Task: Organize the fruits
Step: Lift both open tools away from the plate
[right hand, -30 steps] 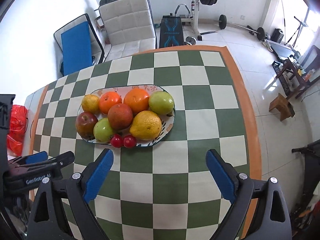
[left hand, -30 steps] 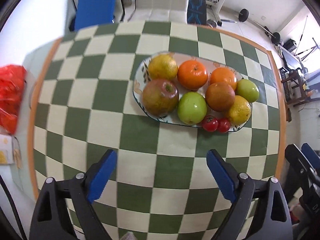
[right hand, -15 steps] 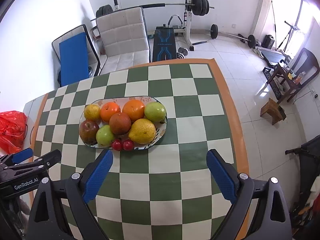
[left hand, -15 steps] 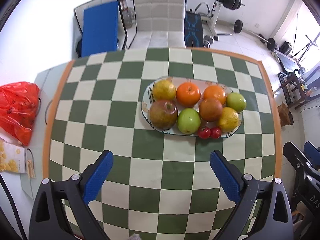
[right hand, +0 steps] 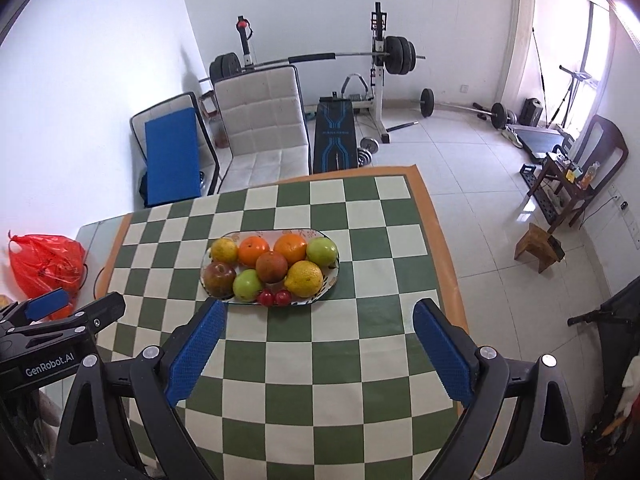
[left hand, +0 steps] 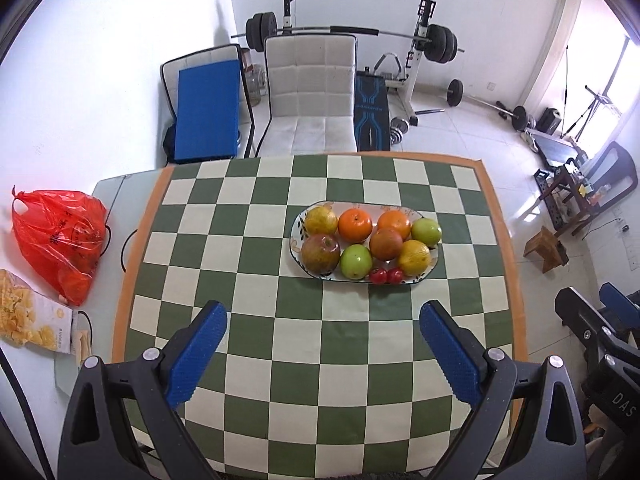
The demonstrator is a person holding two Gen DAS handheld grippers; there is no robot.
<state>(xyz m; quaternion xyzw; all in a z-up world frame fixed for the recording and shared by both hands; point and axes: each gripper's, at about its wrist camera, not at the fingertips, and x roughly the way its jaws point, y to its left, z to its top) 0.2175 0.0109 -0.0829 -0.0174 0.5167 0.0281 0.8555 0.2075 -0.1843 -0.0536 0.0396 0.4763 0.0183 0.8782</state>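
An oval patterned plate (left hand: 297, 227) (right hand: 332, 274) sits on the green-and-cream checkered table (left hand: 248, 248) (right hand: 360, 280), right of its middle. It holds several fruits: oranges (left hand: 354, 224), green apples (left hand: 355, 261), a red apple (left hand: 320, 252), lemons (left hand: 414, 257) and two small red tomatoes (left hand: 386, 275) (right hand: 274, 297) at its near rim. My left gripper (left hand: 323, 328) hangs open above the table's near part, well short of the plate, holding nothing. My right gripper (right hand: 318, 326) is open too, empty, just short of the plate. Each gripper shows at the other view's edge.
A red plastic bag (left hand: 60, 236) and a snack packet (left hand: 28, 316) lie on the grey surface left of the table. Beyond the far edge stand a white chair (left hand: 312, 92), a blue-padded chair (left hand: 208, 112) and a barbell rack (left hand: 424, 48). A wooden stool (left hand: 546, 248) stands on the floor right.
Both grippers have pulled back and risen from the plate, so the fruit looks smaller and more of the room shows. Both stayed open; the fruit has not moved.
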